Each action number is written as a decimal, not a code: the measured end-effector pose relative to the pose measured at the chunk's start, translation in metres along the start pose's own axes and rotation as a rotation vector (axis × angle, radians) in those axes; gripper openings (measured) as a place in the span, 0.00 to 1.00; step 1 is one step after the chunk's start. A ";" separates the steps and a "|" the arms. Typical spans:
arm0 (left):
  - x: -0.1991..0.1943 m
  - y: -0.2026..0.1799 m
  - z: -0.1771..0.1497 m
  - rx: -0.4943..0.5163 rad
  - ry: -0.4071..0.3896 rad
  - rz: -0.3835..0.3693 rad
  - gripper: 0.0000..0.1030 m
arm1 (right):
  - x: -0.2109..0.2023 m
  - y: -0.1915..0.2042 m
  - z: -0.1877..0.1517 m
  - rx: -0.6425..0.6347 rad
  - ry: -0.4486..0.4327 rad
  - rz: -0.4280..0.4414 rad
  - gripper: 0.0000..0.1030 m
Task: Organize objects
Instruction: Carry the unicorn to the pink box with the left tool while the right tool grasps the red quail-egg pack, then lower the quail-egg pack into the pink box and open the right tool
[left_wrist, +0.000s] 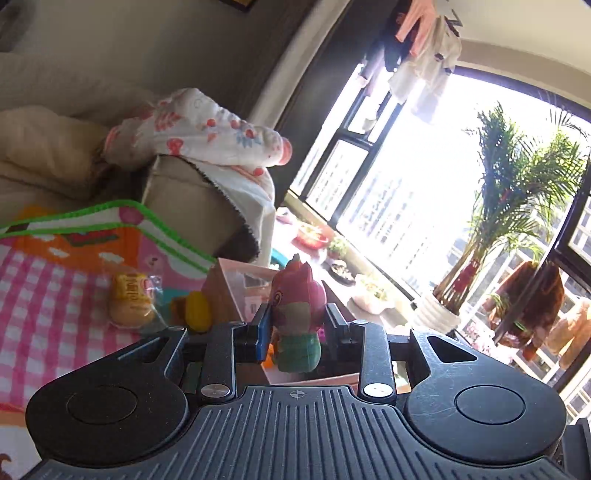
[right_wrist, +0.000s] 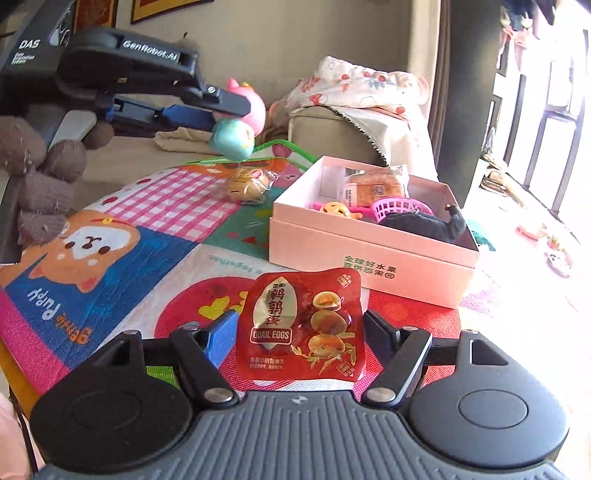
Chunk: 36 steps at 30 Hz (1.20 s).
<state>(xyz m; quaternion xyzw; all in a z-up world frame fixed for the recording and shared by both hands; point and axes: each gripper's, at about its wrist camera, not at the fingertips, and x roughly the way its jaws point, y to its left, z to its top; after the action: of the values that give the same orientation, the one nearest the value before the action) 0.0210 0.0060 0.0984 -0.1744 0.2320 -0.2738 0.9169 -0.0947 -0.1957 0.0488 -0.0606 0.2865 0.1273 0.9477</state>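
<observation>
The left gripper (left_wrist: 297, 325) pinches a pink squishy toy (left_wrist: 298, 317) between its narrowly set fingers (left_wrist: 263, 325), held aloft above the pink box (right_wrist: 369, 254). The right gripper (right_wrist: 300, 332) holds a red quail-egg packet (right_wrist: 300, 328) between widely spread fingers (right_wrist: 221, 332), the packet hanging just above the colourful mat (right_wrist: 110, 258). The open box, at one o'clock from the packet, holds a wrapped bun (right_wrist: 373, 184), a pink basket (right_wrist: 397, 206) and a dark plush. A wrapped yellow snack (right_wrist: 249, 184) lies on the mat at eleven o'clock.
</observation>
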 end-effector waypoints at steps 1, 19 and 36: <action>0.010 -0.010 0.004 0.025 0.005 -0.007 0.33 | -0.002 -0.003 -0.001 0.009 -0.010 0.001 0.72; 0.078 -0.013 -0.026 0.147 0.203 0.132 0.36 | 0.005 -0.043 -0.007 0.134 -0.026 -0.005 0.72; 0.013 0.024 -0.019 0.133 0.002 0.251 0.36 | 0.004 -0.058 0.075 0.138 -0.176 -0.073 0.72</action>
<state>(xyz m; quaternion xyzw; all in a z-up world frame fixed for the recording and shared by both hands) 0.0305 0.0134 0.0674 -0.0825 0.2344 -0.1719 0.9533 -0.0361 -0.2361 0.1110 0.0059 0.2080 0.0777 0.9750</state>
